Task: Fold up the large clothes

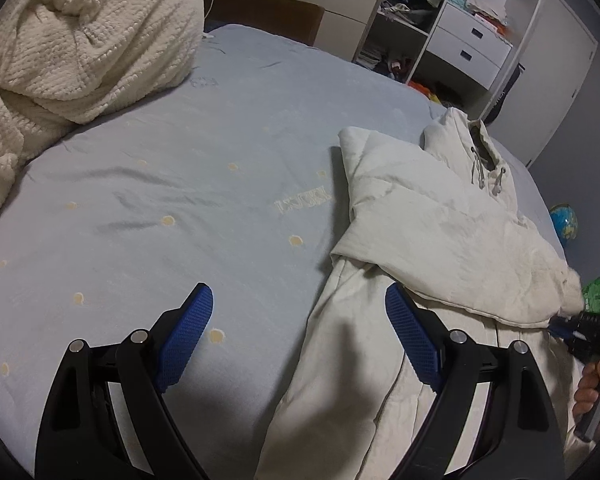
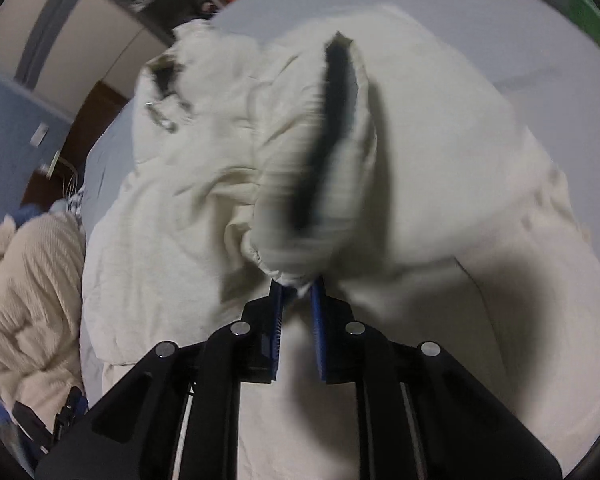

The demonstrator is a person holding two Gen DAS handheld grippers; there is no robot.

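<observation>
Right gripper (image 2: 298, 286): we find it clamped on the hoodie sleeve cuff (image 2: 300, 200).
Left gripper (image 1: 300, 334): jaws apart, empty.
Advice: we lay the cuff toward 12 o'clock across the cream hoodie (image 1: 432, 216), flat.

Cream hooded jacket (image 1: 432, 216) spread on the bed, sleeve folded across its front, cuff lifted
</observation>
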